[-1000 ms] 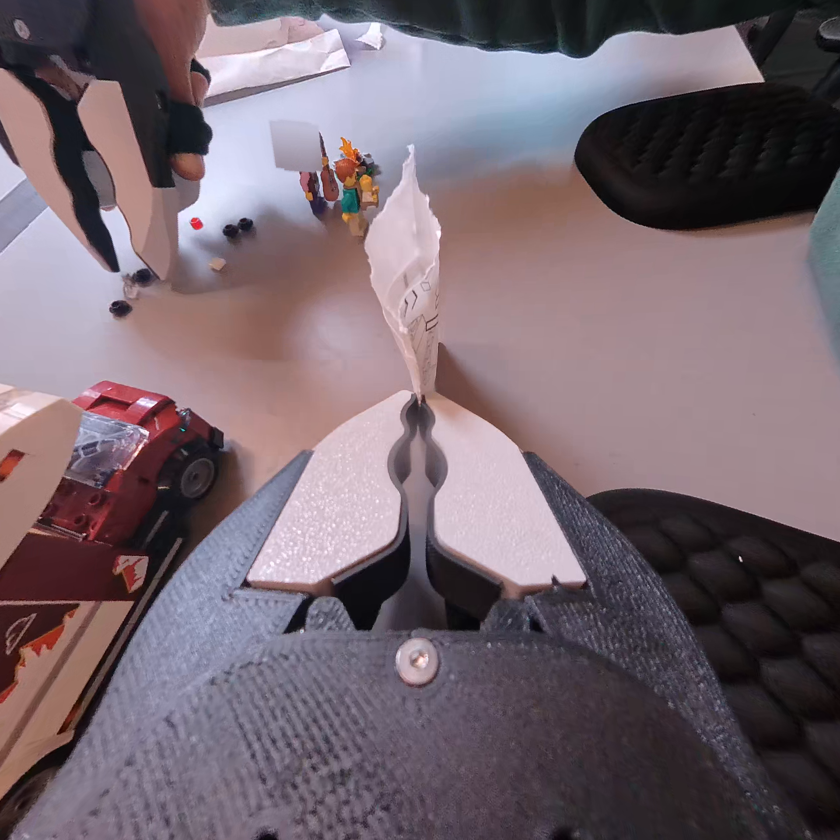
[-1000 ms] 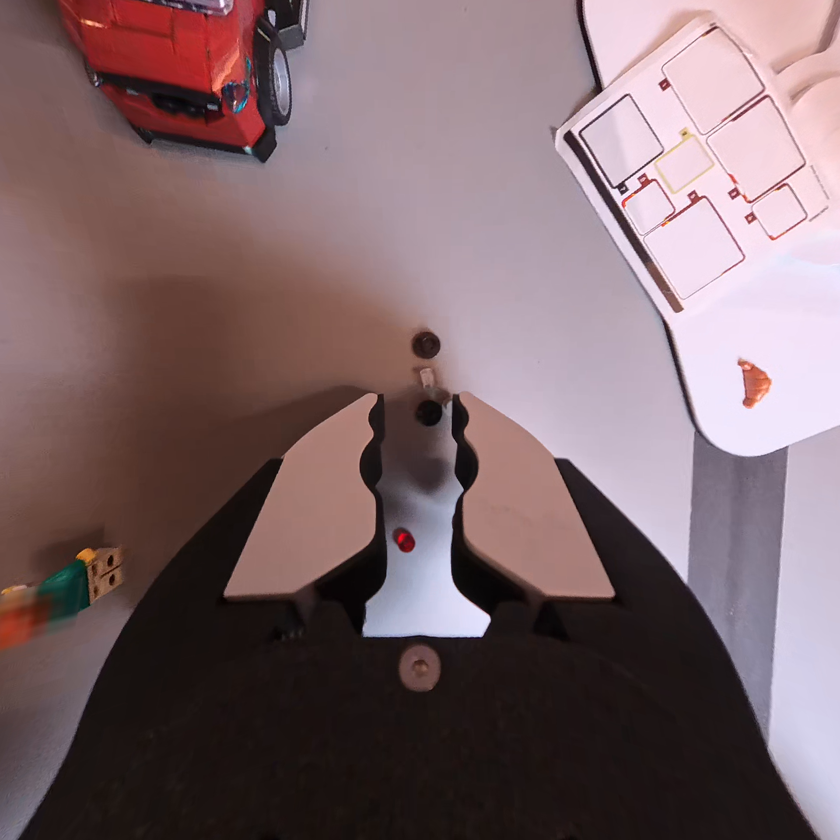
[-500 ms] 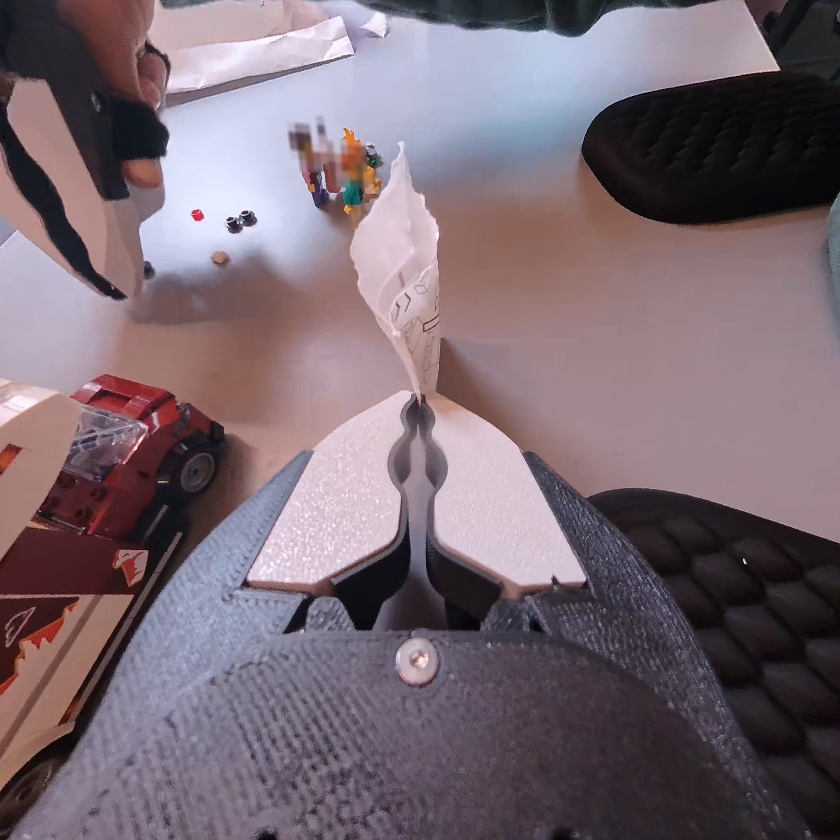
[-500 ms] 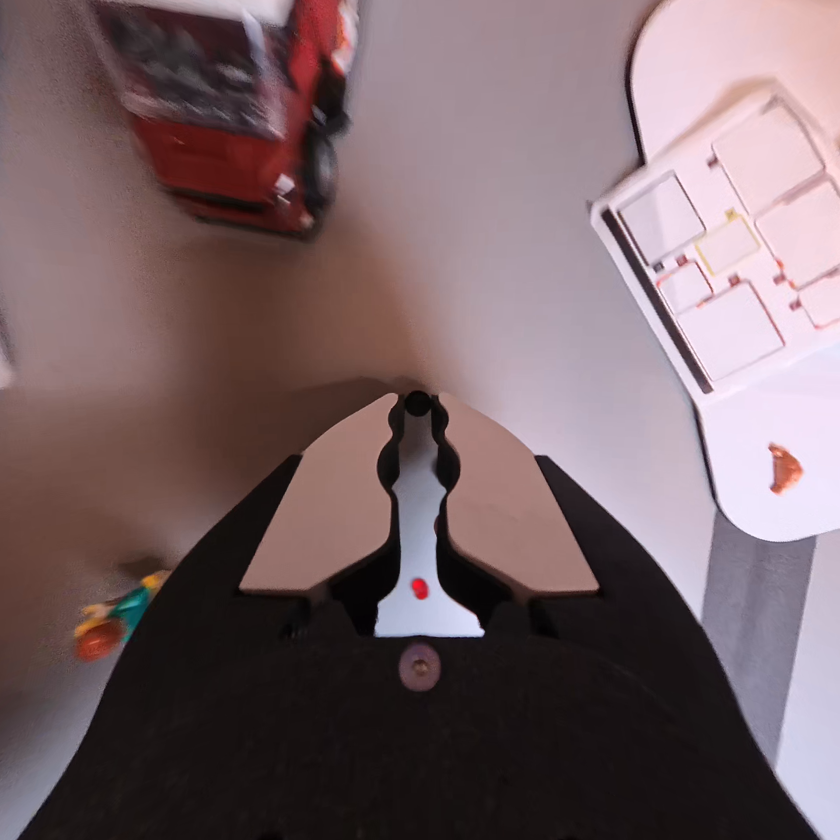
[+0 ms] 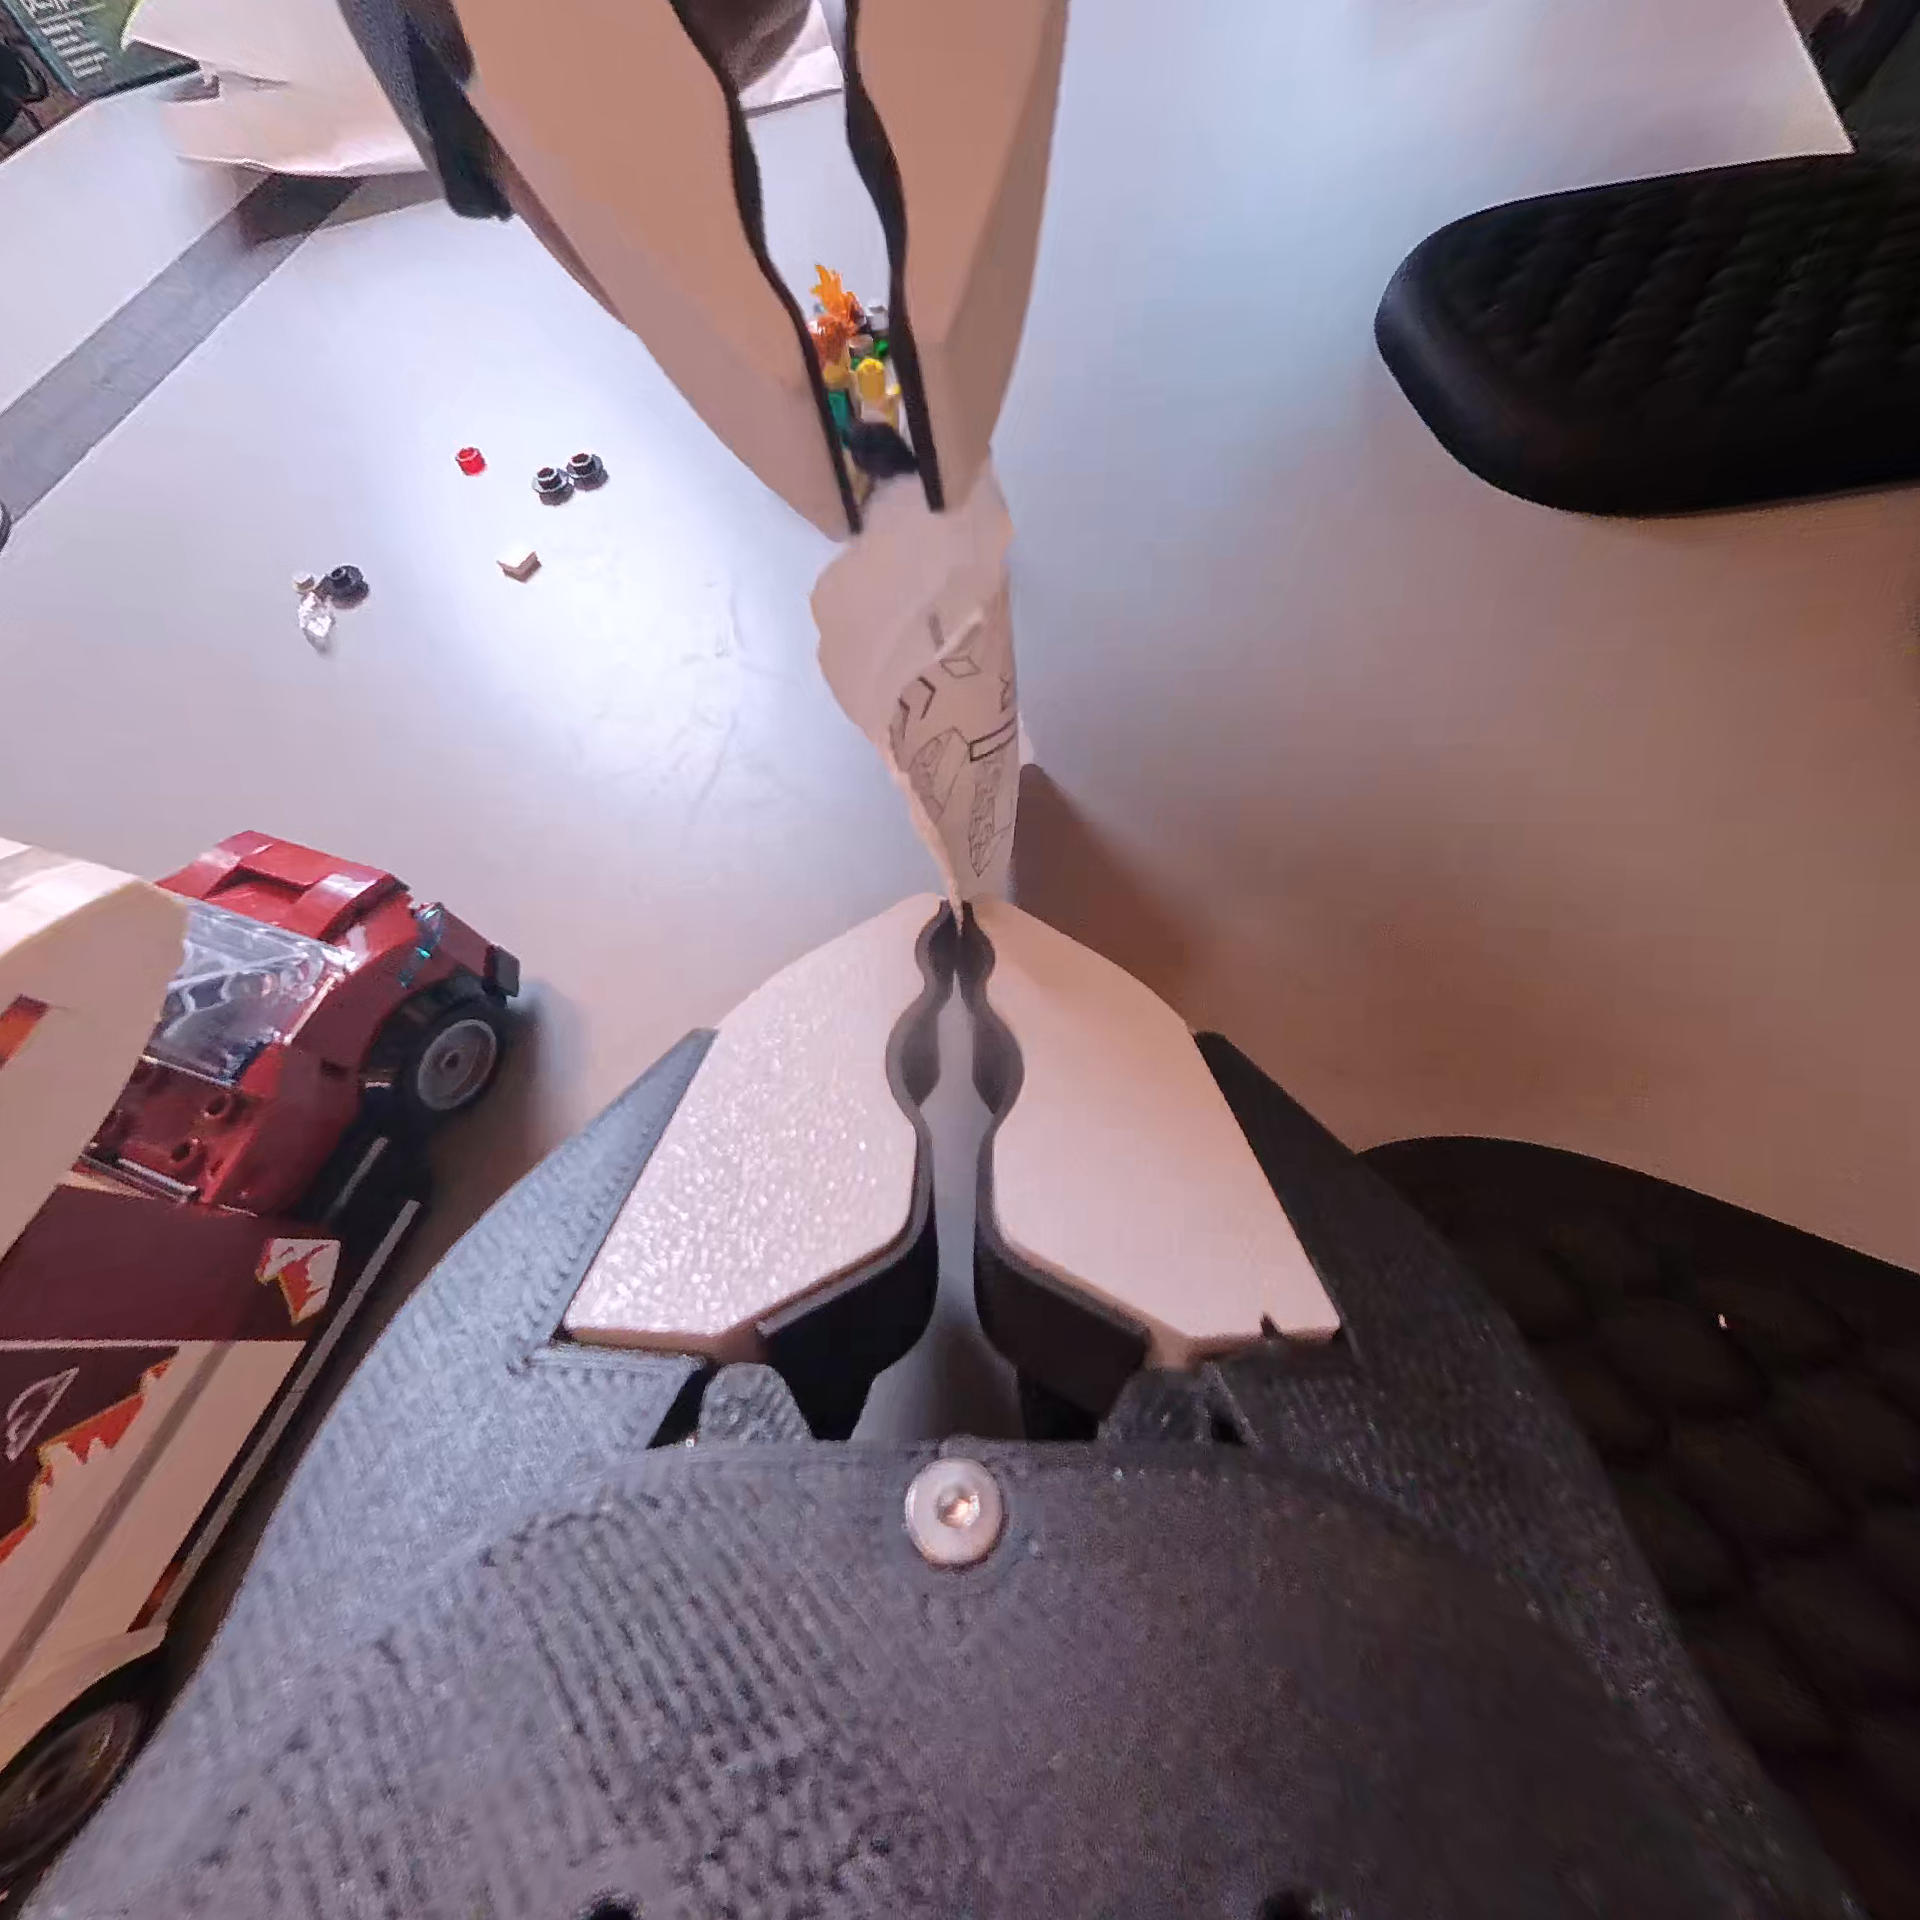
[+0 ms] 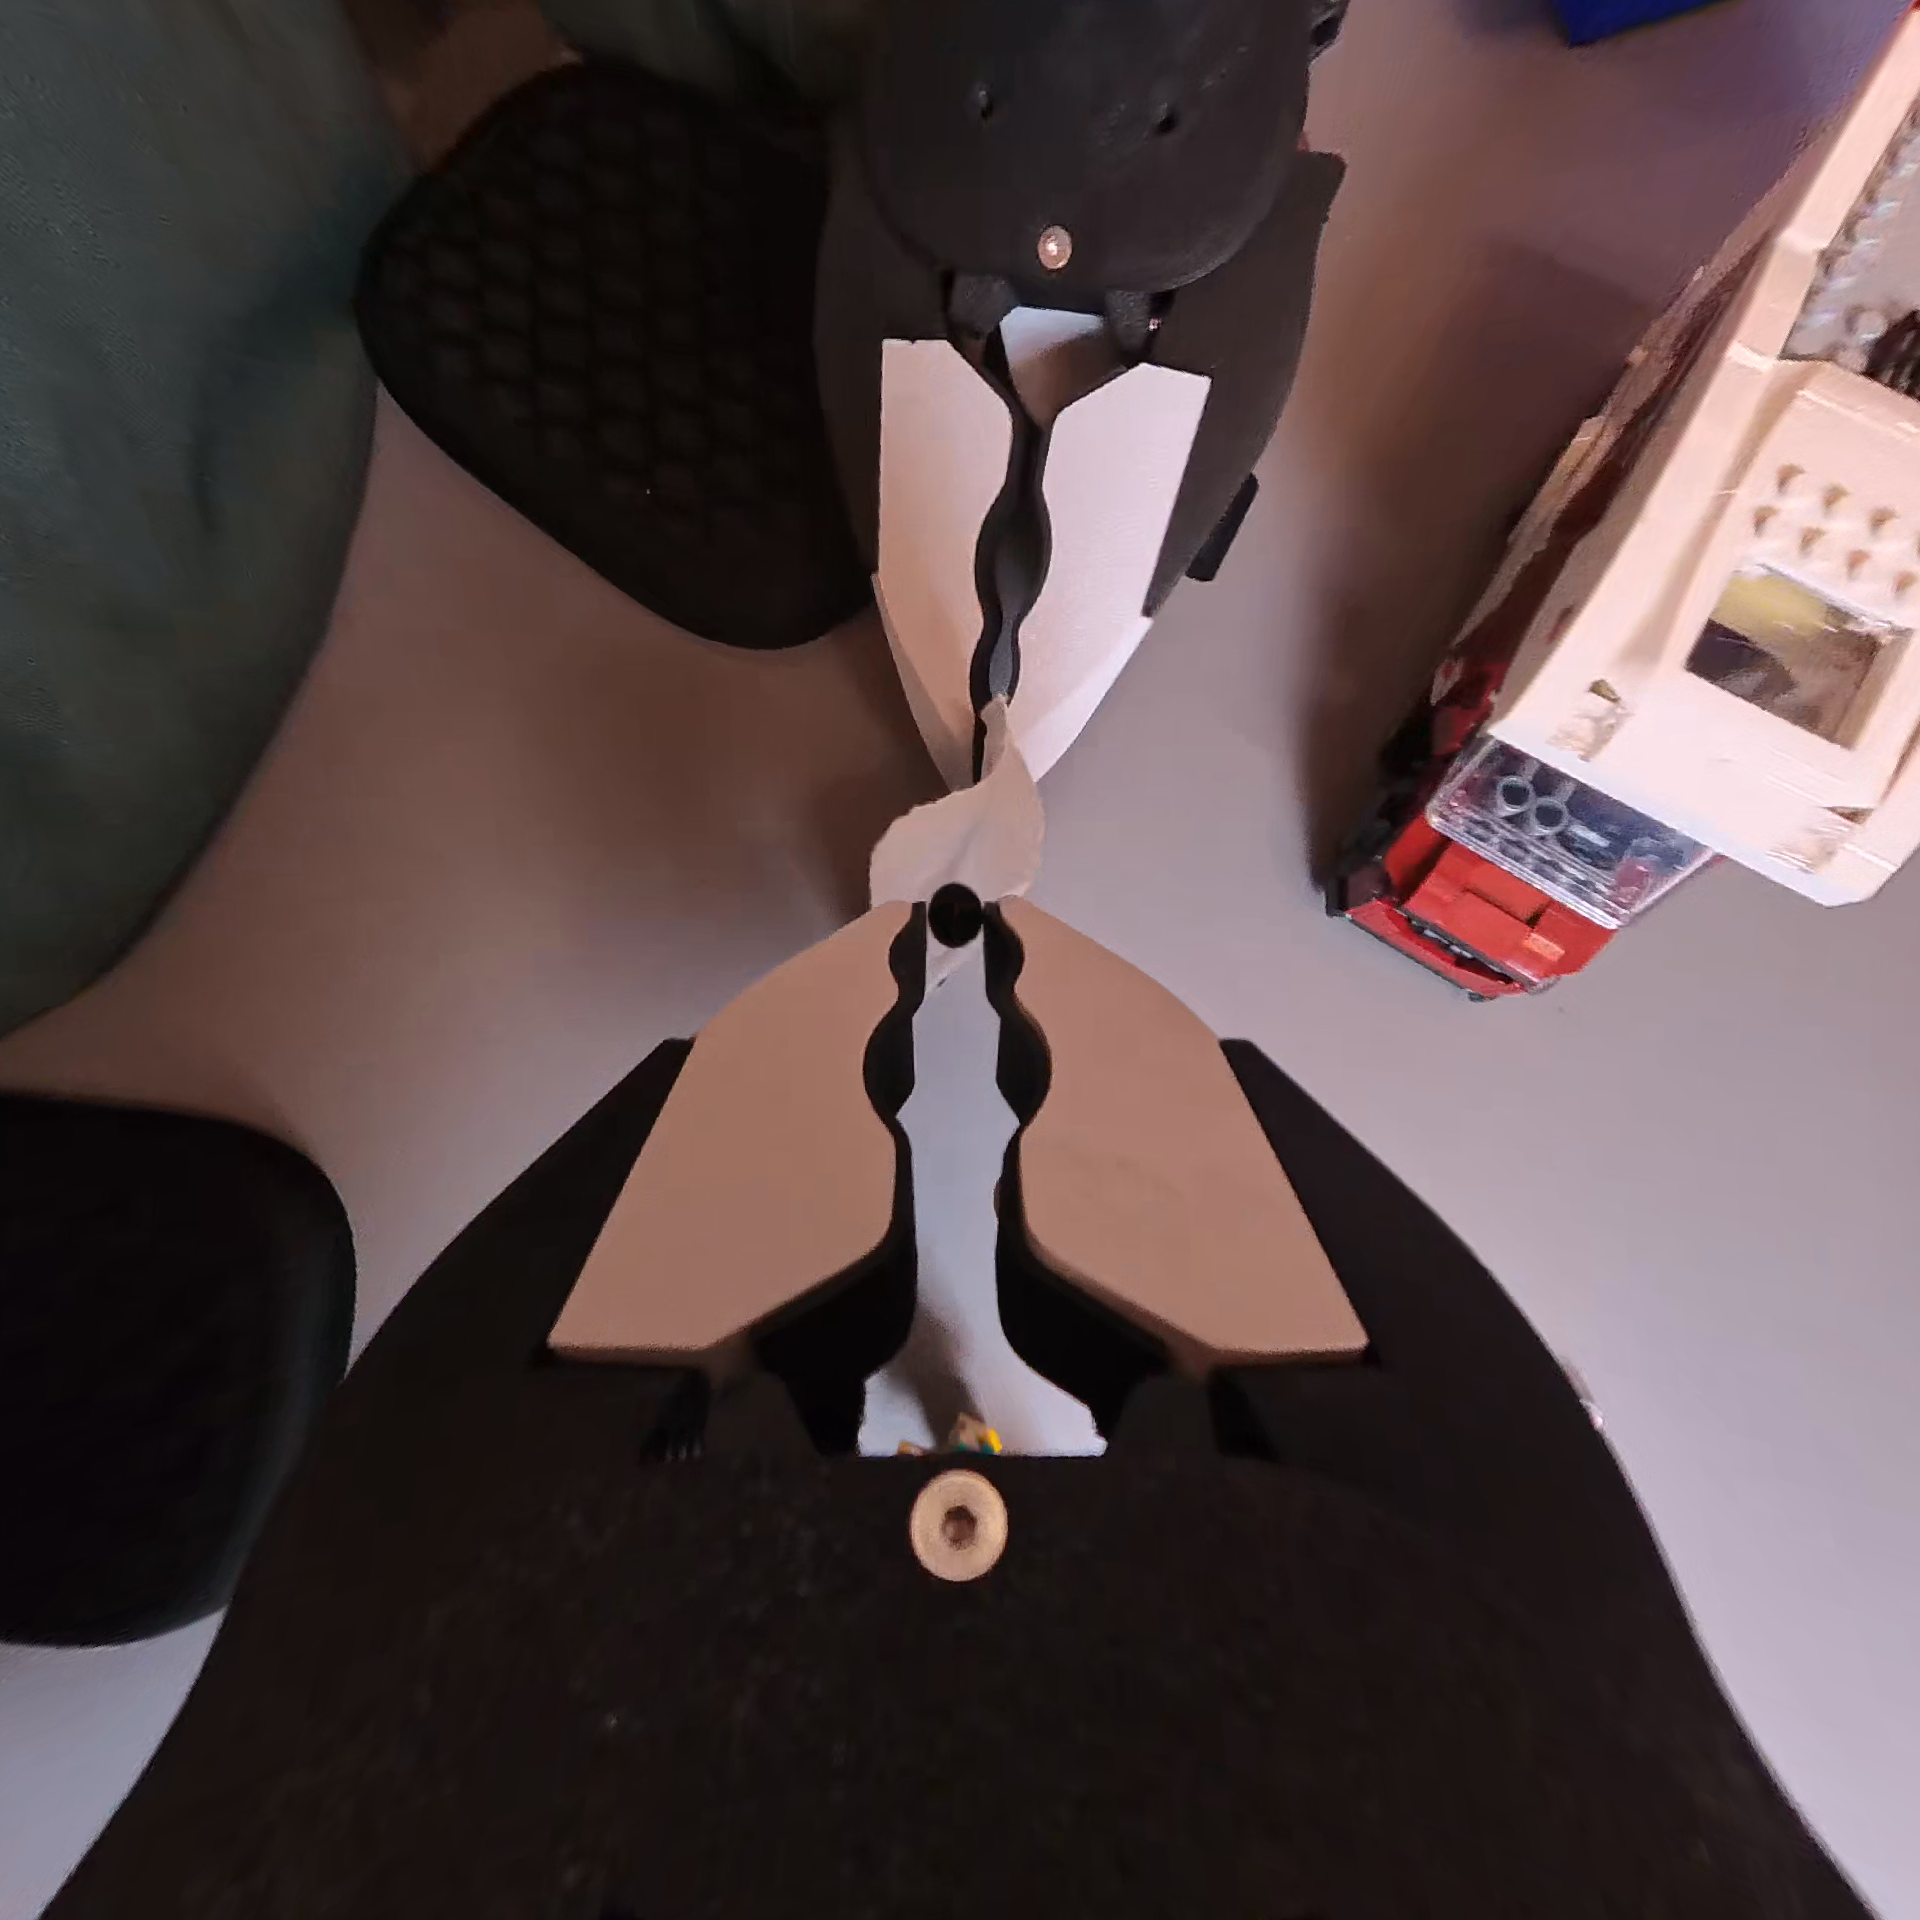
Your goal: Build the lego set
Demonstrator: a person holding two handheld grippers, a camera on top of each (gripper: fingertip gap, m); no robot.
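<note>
My left gripper (image 5: 958, 914) is shut on the lower corner of a small torn white paper bag (image 5: 935, 675) with line drawings on it, and holds it upright above the table. My right gripper (image 6: 954, 914) is shut on a small black round brick piece (image 6: 954, 916), pinched at its fingertips. It holds the piece right at the bag's open upper end (image 6: 961, 831). In the left wrist view the right gripper (image 5: 894, 499) comes down from the top, its tips touching the bag's top edge. The left gripper (image 6: 987, 717) also shows in the right wrist view, facing mine.
A red toy brick car (image 5: 312, 987) stands at the left beside a white and dark red brick truck (image 6: 1714, 520). Loose black studs (image 5: 566, 478), a red stud (image 5: 470, 460) and toy figures (image 5: 857, 353) lie on the grey table. Black mesh pads (image 5: 1662, 332) sit at the right. The left gripper's tips are roughly 6 cm from the right gripper's.
My right gripper closed on a black round piece on the table, lifted it and carried it across to the open end of the bag. My left gripper kept its hold on the bag.
</note>
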